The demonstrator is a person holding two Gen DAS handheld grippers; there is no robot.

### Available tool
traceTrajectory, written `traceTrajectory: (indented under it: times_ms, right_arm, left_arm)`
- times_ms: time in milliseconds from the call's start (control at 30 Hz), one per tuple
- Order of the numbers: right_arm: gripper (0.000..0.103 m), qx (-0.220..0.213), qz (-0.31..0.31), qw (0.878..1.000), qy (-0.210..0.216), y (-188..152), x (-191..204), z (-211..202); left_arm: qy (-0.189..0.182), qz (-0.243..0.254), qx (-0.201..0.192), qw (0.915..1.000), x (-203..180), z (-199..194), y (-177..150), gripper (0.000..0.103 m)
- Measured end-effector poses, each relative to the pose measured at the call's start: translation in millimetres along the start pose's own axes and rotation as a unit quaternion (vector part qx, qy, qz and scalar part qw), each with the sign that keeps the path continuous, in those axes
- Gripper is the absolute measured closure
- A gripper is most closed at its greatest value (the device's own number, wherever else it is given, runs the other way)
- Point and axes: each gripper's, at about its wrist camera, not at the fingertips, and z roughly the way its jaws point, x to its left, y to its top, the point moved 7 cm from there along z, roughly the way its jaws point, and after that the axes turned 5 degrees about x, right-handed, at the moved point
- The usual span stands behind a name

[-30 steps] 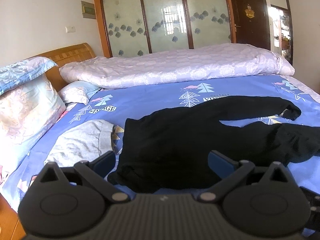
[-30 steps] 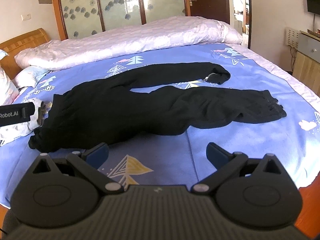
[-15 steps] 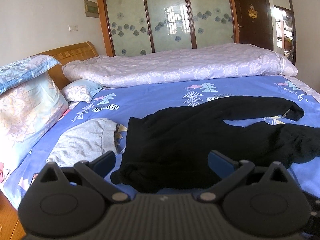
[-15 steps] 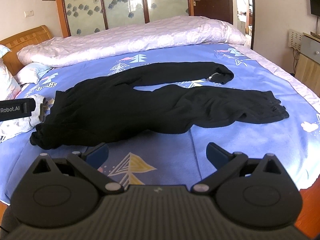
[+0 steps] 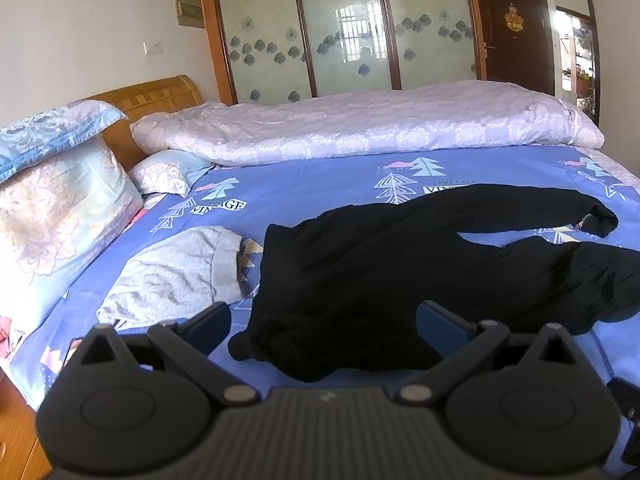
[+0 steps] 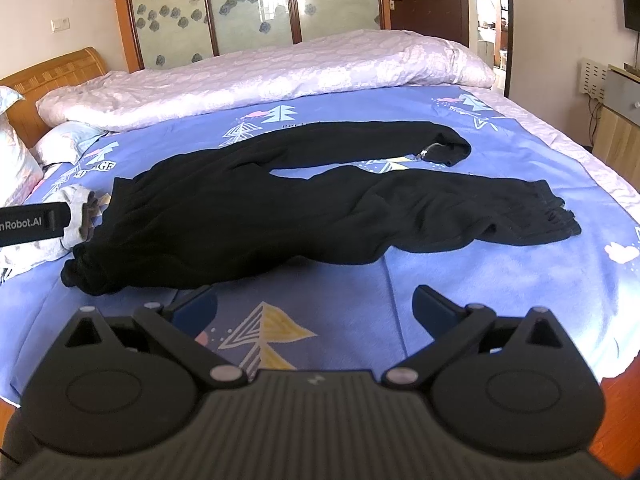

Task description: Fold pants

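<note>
We hold the left gripper low over the near edge of the bed, its fingers spread wide with nothing between them, pointed at the waistband end of the black pants. Our right gripper hangs further along the same edge, also gaping wide and empty, above bare blue bedsheet, with the pants lying just beyond its fingertips. In the right wrist view the left gripper's side shows as a black bar at the left edge, near the waistband.

The pants lie unfolded across the printed blue sheet, waistband to the left and bunched into a rumpled lump at its near corner. The two legs run off to the right and split apart: the far leg ends in a curled-over cuff, the near leg in a flatter, ribbed cuff. The fabric is wrinkled throughout. A grey garment lies just beside the waistband.
</note>
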Motion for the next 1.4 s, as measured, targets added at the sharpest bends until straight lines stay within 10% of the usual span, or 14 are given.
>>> traceTrajectory:
  times_ms: [800, 933, 1067, 1167, 1300, 1400]
  right_arm:
    - [0.009, 0.025, -0.002, 1.0, 0.008, -4, 4, 8]
    - [0.033, 0.037, 0.002, 0.999, 0.015, -7, 3, 14]
    - [0.06, 0.061, 0.011, 0.998, 0.026, -14, 3, 23]
    - [0.063, 0.07, 0.009, 0.997, 0.03, -18, 5, 27]
    - [0.063, 0.079, 0.018, 0.996, 0.031, -20, 1, 30]
    - [0.063, 0.084, 0.036, 0.995, 0.046, -18, -6, 35]
  left_arm:
    - [-0.021, -0.026, 0.049, 0.9982, 15, 25, -14, 0.0]
    - [-0.06, -0.066, 0.083, 0.9925, 38, 43, -28, 0.007]
    - [-0.114, -0.181, 0.143, 0.9664, 90, 75, -34, 0.026]
    - [-0.165, -0.274, 0.184, 0.9296, 126, 102, -39, 0.031]
    - [-0.178, -0.331, 0.207, 0.9032, 152, 126, -48, 0.03]
    - [-0.229, -0.39, 0.233, 0.861, 155, 145, -56, 0.022]
